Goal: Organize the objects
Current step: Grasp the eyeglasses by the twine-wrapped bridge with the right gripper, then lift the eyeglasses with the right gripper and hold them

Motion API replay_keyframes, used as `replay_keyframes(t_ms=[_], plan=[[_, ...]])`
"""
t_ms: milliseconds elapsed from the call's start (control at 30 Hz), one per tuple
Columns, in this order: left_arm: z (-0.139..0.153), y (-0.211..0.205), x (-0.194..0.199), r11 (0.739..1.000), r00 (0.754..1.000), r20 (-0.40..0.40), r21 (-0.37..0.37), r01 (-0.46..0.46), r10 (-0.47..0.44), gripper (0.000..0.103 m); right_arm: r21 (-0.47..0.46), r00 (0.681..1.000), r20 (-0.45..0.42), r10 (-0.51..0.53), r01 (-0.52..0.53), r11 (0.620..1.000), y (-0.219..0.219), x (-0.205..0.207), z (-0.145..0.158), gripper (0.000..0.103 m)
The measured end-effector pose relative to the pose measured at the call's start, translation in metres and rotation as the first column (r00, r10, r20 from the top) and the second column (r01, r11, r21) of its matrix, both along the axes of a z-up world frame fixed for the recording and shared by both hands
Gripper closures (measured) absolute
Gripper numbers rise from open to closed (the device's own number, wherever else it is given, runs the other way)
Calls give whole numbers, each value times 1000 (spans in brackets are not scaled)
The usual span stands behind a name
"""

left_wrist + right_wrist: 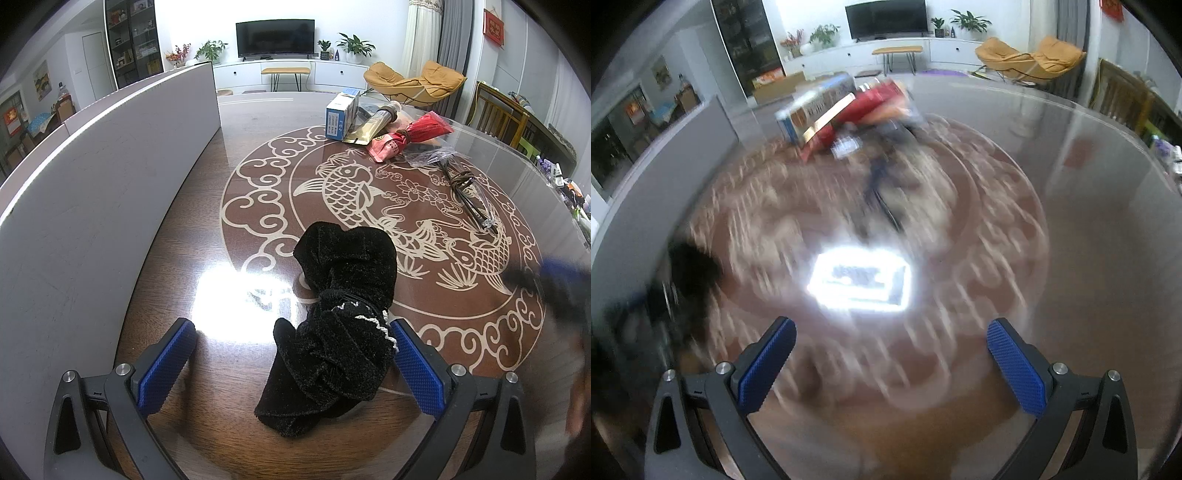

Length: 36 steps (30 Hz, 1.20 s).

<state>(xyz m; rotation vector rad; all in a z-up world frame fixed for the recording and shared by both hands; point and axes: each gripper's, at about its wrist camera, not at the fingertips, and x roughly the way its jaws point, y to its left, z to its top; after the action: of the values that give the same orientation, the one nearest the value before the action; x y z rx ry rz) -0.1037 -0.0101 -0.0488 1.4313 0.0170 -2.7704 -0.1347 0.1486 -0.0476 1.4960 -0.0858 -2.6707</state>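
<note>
Left wrist view sits low and close over the table [258, 177], facing the far TV wall, with a black velvet pouch [340, 325] right at the lens. Right wrist view rides higher, tilted down at the same table [1089, 221], heavily motion-blurred. Both share the fish inlay, the pile of packets [384, 125] [846, 114], and the TV [275, 37] [886, 22].

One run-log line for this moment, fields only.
left hand-held gripper: open, straddling black velvet pouch | right hand-held gripper: open, empty, view motion-blurred | pile of packets: far side of table
</note>
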Motion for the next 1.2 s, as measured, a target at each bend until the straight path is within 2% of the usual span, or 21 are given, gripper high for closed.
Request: replay_keyframes(t_ms=[133, 167, 233, 300, 333, 400, 433, 467, 500, 567, 700, 833, 967, 1067, 1133, 1200], plan=[[0, 0, 0, 1000, 1000, 0, 0, 0, 0, 0, 49, 999, -2, -43, 43, 998, -16, -58, 5, 0], [0, 0, 0, 1000, 1000, 0, 0, 0, 0, 0, 48, 998, 27, -51, 50, 998, -20, -74, 1, 0], [0, 0, 0, 1000, 1000, 0, 0, 0, 0, 0, 38, 995, 80, -60, 57, 998, -22, -91, -9, 0], [0, 0, 0, 1000, 1000, 0, 0, 0, 0, 0, 58, 996, 63, -65, 61, 996, -24, -97, -10, 4], [0, 0, 0, 1000, 1000, 0, 0, 0, 0, 0, 59, 997, 51, -57, 54, 997, -24, -98, -11, 8], [0, 0, 0, 1000, 1000, 0, 0, 0, 0, 0, 100, 998, 9, -57, 56, 993, -24, -93, -8, 41], [0, 0, 0, 1000, 1000, 0, 0, 0, 0, 0, 96, 998, -12, -57, 58, 994, -20, -89, -6, 48], [0, 0, 0, 1000, 1000, 0, 0, 0, 0, 0, 96, 998, -26, -61, 63, 993, -16, -83, -5, 61], [0, 0, 0, 1000, 1000, 0, 0, 0, 0, 0, 93, 998, -32, -61, 63, 994, -12, -79, -4, 70], [0, 0, 0, 1000, 1000, 0, 0, 0, 0, 0, 83, 998, -36, -53, 56, 995, -5, -66, -3, 72], [0, 0, 0, 1000, 1000, 0, 0, 0, 0, 0, 100, 999, -49, 1, 4, 995, 5, -20, -5, 72], [0, 0, 0, 1000, 1000, 0, 0, 0, 0, 0, 97, 997, -79, 17, -10, 995, 29, 49, -4, 72], [0, 0, 0, 1000, 1000, 0, 0, 0, 0, 0, 106, 996, -93, 4, 6, 994, 36, 82, -4, 72], [0, 0, 0, 1000, 1000, 0, 0, 0, 0, 0, 120, 995, -101, -8, 20, 993, 35, 90, -4, 70], [0, 0, 0, 1000, 1000, 0, 0, 0, 0, 0, 140, 994, -111, -19, 35, 990, 37, 90, -4, 59], [0, 0, 0, 1000, 1000, 0, 1, 0, 0, 0, 135, 994, -107, -33, 48, 990, 40, 88, -6, 24]])
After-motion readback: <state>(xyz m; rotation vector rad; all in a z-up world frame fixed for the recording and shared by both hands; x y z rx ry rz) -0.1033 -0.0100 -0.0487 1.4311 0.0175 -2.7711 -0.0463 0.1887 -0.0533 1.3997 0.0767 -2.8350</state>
